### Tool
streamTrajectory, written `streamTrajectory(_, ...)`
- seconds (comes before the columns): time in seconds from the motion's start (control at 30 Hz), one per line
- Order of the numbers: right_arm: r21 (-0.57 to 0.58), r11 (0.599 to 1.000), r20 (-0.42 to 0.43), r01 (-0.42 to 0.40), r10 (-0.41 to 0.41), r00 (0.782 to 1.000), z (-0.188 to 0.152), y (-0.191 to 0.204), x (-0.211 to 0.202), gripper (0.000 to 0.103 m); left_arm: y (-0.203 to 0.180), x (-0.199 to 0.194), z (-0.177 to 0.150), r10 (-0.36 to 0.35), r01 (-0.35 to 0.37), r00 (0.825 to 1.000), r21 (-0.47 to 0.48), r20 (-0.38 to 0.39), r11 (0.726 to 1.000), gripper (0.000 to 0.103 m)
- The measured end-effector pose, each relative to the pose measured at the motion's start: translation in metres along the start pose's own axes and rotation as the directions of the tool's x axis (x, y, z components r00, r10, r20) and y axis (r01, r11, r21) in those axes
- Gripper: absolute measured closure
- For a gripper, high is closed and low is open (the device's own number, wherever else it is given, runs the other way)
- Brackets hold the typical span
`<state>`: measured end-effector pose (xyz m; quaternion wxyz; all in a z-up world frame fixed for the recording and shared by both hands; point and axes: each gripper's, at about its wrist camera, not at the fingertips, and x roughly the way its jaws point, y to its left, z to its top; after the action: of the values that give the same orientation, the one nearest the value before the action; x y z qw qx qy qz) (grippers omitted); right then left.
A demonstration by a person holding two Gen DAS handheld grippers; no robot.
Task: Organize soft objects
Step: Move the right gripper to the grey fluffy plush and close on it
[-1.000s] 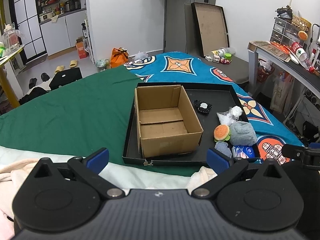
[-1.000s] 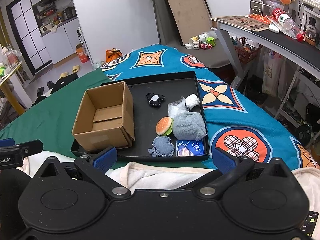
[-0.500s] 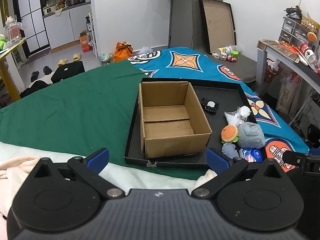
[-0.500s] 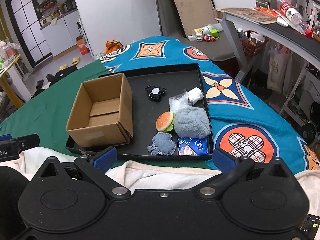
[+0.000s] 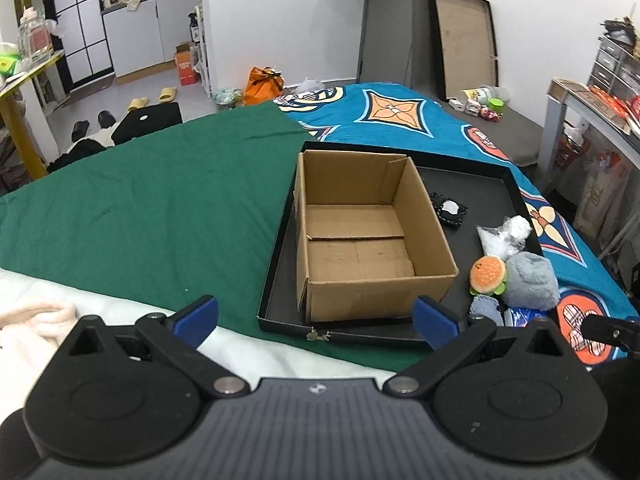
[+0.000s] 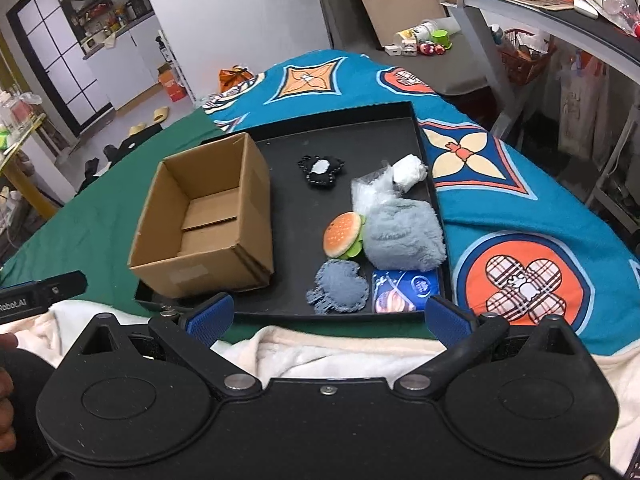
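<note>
An empty cardboard box [image 5: 368,236] [image 6: 208,226] stands at the left of a black tray [image 5: 476,178] [image 6: 280,184] on the bed. Right of the box lie soft items: a burger plush [image 6: 343,235] [image 5: 488,274], a grey fluffy pouch [image 6: 404,236] [image 5: 530,280], a blue-grey fabric piece [image 6: 340,286], a blue packet [image 6: 410,287], a clear bag with a white roll [image 6: 386,182] and a black-and-white piece [image 6: 322,170] [image 5: 450,210]. My left gripper [image 5: 316,318] is open and empty, short of the box's near side. My right gripper [image 6: 328,318] is open and empty, just before the tray's near edge.
The tray sits where a green cloth [image 5: 140,208] meets a blue patterned blanket [image 6: 520,216]. Cream fleece [image 6: 340,354] lies under both grippers. A desk [image 6: 560,16] with clutter stands at the right; a framed board [image 5: 464,40] leans on the far wall.
Both grippers have moved forward toward the tray, so the box and soft items look larger and nearer. Both stay open; nothing on the tray has moved.
</note>
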<state>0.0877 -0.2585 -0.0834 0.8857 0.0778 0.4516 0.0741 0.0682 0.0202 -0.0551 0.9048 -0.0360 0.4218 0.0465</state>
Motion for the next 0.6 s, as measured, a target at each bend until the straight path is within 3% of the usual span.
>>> streamTrajectory(0.6,0.079,0.992,-0.008,0.103,-0.103,0.995,0.027,-0.026,0.050,0.000,0.008,0.050,0.018,0.027,-0.028,0.999,-0.062,-0.018,0.998,0.003)
